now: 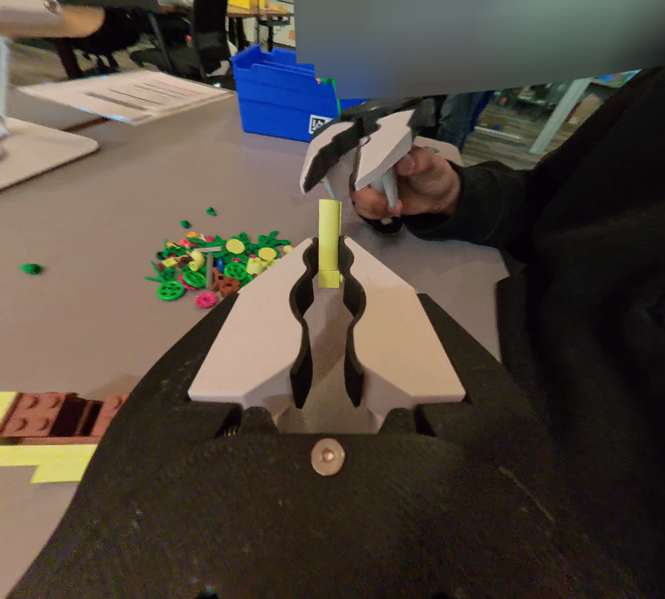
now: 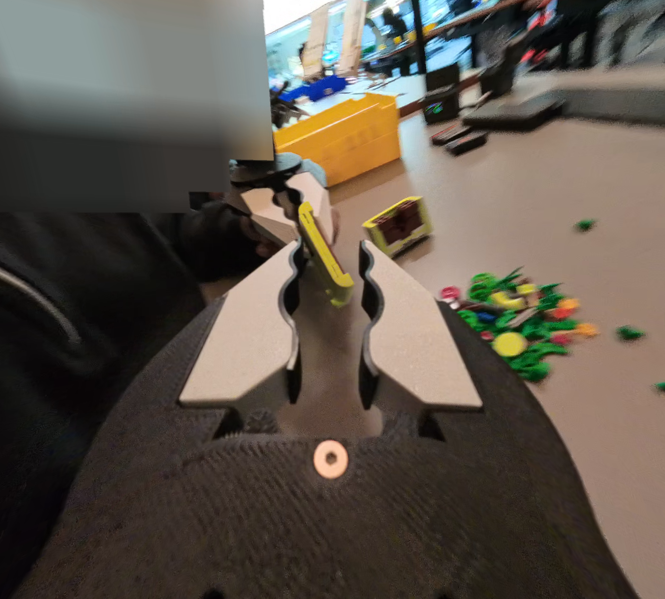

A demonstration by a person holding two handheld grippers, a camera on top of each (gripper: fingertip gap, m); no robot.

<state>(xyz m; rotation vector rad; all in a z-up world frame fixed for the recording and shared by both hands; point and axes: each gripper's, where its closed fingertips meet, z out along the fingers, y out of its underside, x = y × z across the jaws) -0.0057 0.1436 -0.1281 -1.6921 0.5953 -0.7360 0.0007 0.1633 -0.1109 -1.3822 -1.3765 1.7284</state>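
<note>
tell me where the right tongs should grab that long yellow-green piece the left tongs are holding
Probably the free upper end of the yellow-green piece, which stands upright above the left tongs. They clamp its lower half, so the right tongs, now open, should come from above and close on its flat sides.

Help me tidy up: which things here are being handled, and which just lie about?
Handled: lime-yellow piece, clamped by left gripper; right gripper open beside it.
Lying about: pile of small pieces, yellow-and-brown block, blue bin, yellow bin.
</note>
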